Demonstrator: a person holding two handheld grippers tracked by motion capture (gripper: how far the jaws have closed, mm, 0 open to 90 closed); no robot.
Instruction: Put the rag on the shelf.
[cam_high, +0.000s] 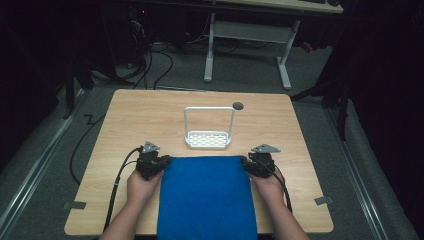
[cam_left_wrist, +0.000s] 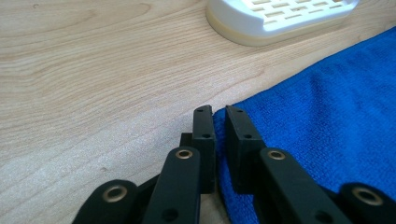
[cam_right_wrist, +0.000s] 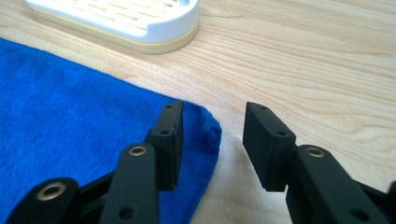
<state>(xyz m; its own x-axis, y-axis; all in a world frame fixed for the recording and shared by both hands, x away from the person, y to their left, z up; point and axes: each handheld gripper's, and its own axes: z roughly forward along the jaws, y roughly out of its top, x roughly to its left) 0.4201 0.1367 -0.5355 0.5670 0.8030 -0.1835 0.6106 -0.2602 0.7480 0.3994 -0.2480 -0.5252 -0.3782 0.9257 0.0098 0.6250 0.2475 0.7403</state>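
Observation:
A blue towel (cam_high: 207, 197) lies flat on the wooden table (cam_high: 145, 115), reaching over its near edge. My left gripper (cam_high: 161, 163) is at the towel's far left corner. In the left gripper view its jaws (cam_left_wrist: 218, 111) stand almost together, pinching the edge of the towel (cam_left_wrist: 327, 116). My right gripper (cam_high: 248, 163) is at the far right corner. In the right gripper view it (cam_right_wrist: 215, 107) is open: one jaw rests over the towel (cam_right_wrist: 70, 116), the other over bare wood, and the corner lies between them untouched.
A white slotted rack (cam_high: 207, 139) with a tall wire hoop stands just beyond the towel, close to both grippers (cam_left_wrist: 280, 18) (cam_right_wrist: 126, 18). A small dark round spot (cam_high: 238, 105) marks the table behind it. Cables trail on the floor at left.

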